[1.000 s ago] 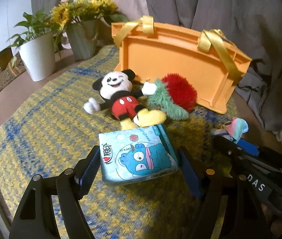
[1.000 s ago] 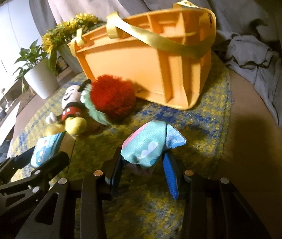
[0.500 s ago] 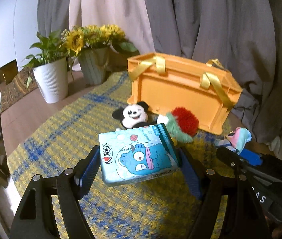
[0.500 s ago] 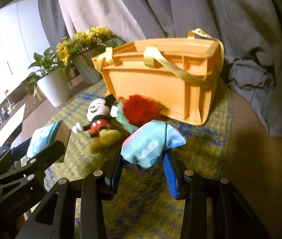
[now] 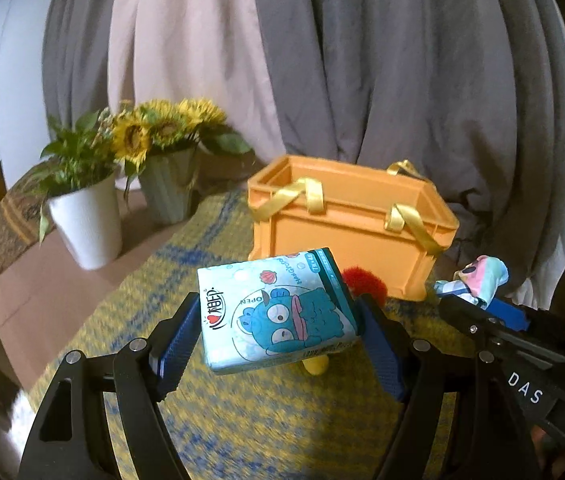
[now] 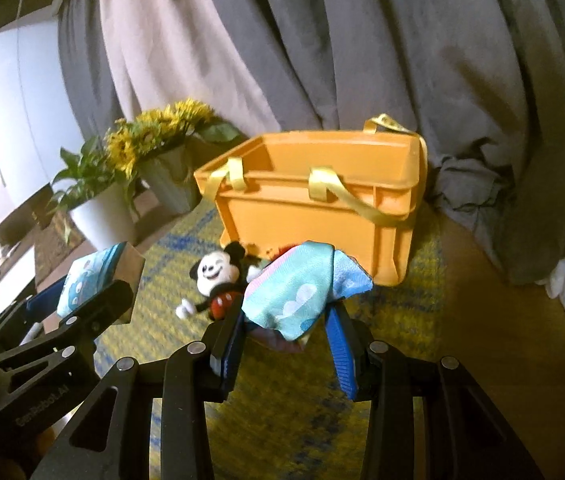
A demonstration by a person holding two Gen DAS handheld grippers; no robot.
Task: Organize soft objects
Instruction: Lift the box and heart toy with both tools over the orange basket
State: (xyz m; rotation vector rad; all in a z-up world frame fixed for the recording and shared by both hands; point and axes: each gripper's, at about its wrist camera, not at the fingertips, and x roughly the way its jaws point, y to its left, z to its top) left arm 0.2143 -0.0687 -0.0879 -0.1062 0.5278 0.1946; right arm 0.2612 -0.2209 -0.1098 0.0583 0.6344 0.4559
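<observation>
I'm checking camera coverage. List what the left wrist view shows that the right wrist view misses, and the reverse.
Left wrist only: the printed top of the tissue pack clamped in the left claw, and a yellow toy foot under it.
Right wrist only: the mouse plush, its face in plain sight.
Both: the orange basket, both plant pots, the woven mat, and the pastel cloth toy in the right claw.
</observation>
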